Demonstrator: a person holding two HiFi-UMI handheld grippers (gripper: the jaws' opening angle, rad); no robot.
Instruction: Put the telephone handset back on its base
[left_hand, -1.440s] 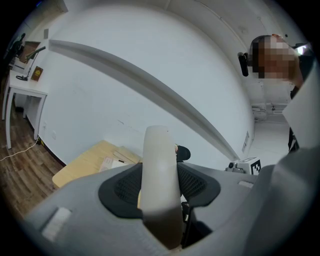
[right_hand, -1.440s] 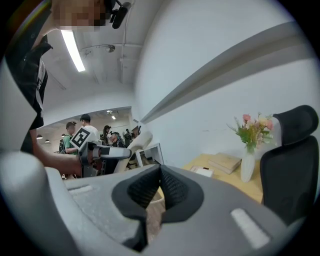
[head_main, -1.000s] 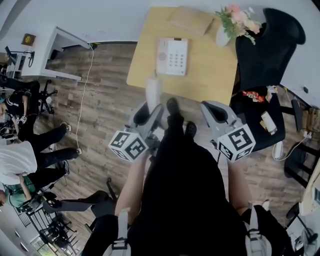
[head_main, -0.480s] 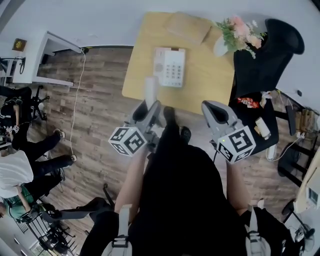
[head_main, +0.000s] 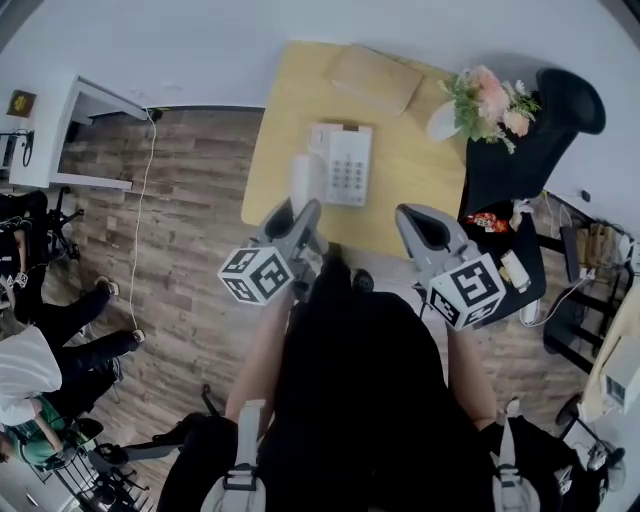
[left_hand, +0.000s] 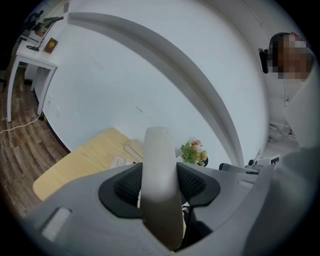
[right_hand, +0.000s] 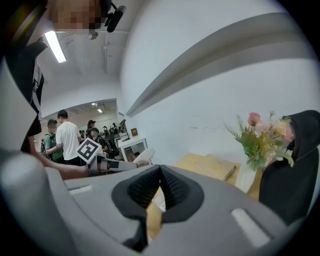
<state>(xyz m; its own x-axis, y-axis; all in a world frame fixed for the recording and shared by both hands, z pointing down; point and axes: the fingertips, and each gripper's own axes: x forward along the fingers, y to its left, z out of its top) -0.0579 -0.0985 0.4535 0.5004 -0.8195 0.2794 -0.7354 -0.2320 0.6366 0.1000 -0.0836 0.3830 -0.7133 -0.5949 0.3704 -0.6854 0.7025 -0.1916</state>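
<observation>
The white telephone handset (head_main: 303, 180) stands upright in my left gripper (head_main: 299, 212), whose jaws are shut on its lower half. In the head view its top overlaps the near left part of the yellow wooden table (head_main: 279, 110), just left of the white phone base (head_main: 343, 164) with its keypad. The left gripper view shows the handset (left_hand: 159, 185) clamped between the dark pads, the table (left_hand: 75, 165) beyond. My right gripper (head_main: 418, 222) hovers at the table's near edge, right of the base, shut and empty (right_hand: 160, 186).
A vase of pink flowers (head_main: 482, 100) and a flat tan book (head_main: 376, 78) sit at the table's far side. A black office chair (head_main: 530, 160) stands right of the table. People and chairs are at the far left (head_main: 30, 330). A white wall lies behind the table.
The person has stepped closer to the table. Both grippers moved forward, and the handset now overlaps the table edge beside the base.
</observation>
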